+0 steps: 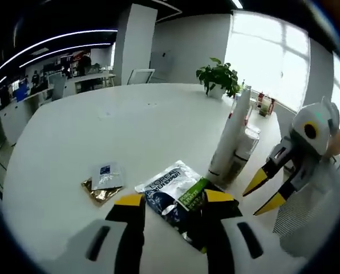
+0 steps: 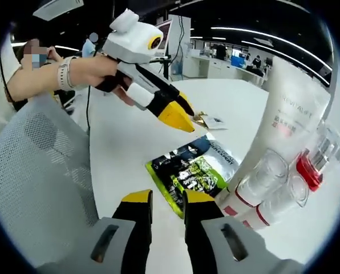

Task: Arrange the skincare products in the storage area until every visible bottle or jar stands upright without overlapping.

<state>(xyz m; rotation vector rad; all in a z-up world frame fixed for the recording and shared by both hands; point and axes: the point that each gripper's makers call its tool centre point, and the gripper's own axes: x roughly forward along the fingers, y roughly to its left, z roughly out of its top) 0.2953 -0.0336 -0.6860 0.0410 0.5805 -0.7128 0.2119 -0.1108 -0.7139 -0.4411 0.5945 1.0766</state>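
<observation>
Currently, setting: a white table (image 1: 130, 125) carries the skincare items; a potted plant (image 1: 218, 77) stands at its far edge.
Left gripper (image 1: 173, 202): low over the near edge of the table, jaws apart and empty, straddling the near end of a flat sachet pack (image 1: 178, 197), probably lined up to lift or shift it.
Right gripper (image 2: 161, 200): jaws a little apart, holding nothing, just short of the same sachet pack, near the table's side edge by a mesh chair back (image 2: 39, 171).
Bottles: a tall white tube (image 2: 284, 125) stands cap-down and leans, with clear red-trimmed bottles (image 2: 278, 188) crowded against its base, so they look overlapped rather than separately upright.
Small sachets (image 1: 104, 180): a gold one under a pale one, lying flat toward the table's middle, apart from the pack.
Judgement: arranging seems barely begun; the clustered bottles need spacing.
Risk: nudging the leaning tube may topple its neighbours.
</observation>
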